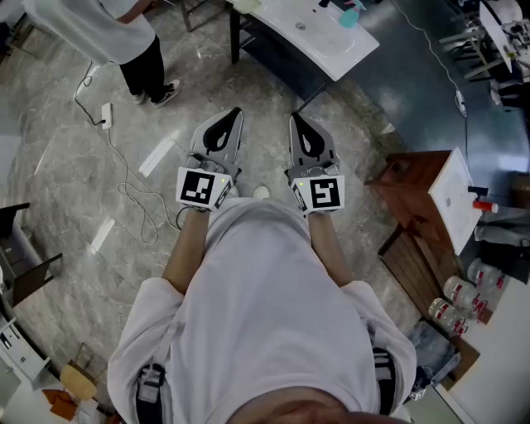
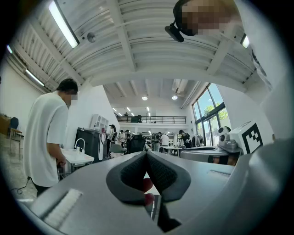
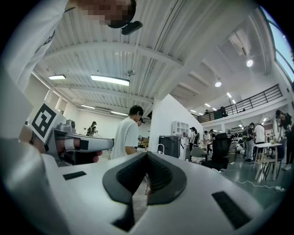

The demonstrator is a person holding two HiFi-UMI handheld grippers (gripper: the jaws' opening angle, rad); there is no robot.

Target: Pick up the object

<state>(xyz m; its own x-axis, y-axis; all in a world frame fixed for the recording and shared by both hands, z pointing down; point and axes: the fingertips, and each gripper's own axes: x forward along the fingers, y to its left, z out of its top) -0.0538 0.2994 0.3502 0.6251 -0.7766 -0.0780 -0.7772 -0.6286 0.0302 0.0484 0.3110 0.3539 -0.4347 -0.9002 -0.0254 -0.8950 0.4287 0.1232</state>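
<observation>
I hold both grippers close to my chest, side by side, pointing forward and level. In the head view my left gripper (image 1: 235,116) and my right gripper (image 1: 296,121) hang over the grey marble floor, each with its marker cube near my wrists. The left gripper (image 2: 147,154) has its dark pads meeting at the tips, with nothing between them. The right gripper (image 3: 147,154) is shut the same way and empty. Ahead stands a white table (image 1: 327,45) with a small teal object (image 1: 349,16) on it; no gripper is near it.
A person in a white shirt (image 1: 124,37) stands at the far left, beside a white cable (image 1: 124,186) trailing over the floor. A brown wooden cabinet (image 1: 418,190) with a white board is at the right, bottles (image 1: 464,298) below it. More people and desks fill the hall.
</observation>
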